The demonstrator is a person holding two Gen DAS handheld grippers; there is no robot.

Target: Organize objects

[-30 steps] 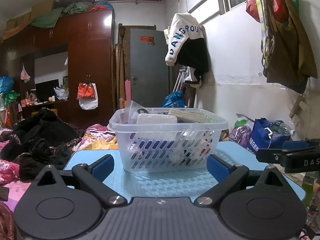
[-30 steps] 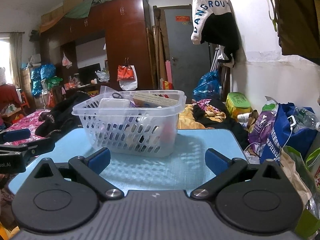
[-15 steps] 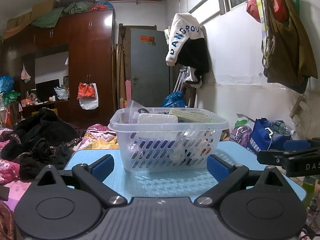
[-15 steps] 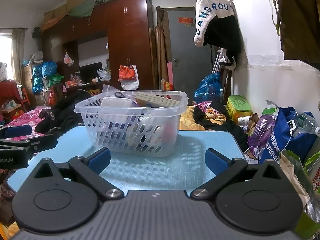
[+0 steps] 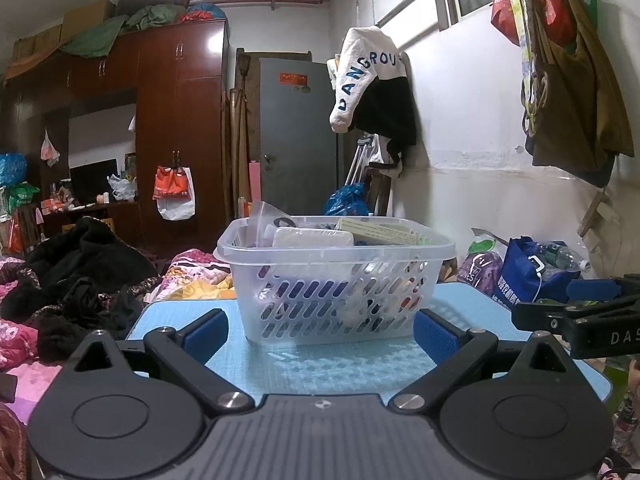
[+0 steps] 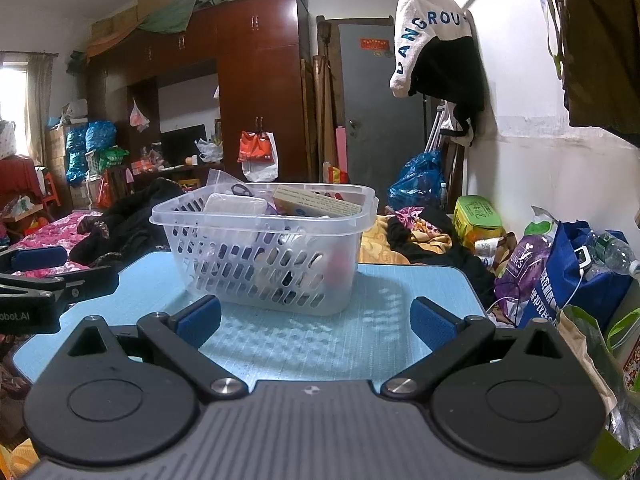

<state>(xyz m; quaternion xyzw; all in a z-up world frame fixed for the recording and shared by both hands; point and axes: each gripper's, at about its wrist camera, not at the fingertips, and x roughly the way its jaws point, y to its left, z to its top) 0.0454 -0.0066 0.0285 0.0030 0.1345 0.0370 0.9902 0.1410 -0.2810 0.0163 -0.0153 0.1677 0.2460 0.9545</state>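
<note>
Here, both tongs are held wide open with nothing gripped: the left gripper and the right gripper. Just ahead of their spread fingers, a full plastic basket is seen standing on the blue table.

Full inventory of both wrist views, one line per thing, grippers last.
basket: 1, clear plastic, middle of the table, full of small items
table: 1, light blue top, under the basket
white box: 1, in the basket, left side
printed card box: 1, beige, in the basket, right side
wardrobe: 1, dark red wood, back wall
door: 1, grey, back wall
blue bag: 1, floor right of the table
left hand-held gripper: open, empty
right hand-held gripper: open, empty
</note>
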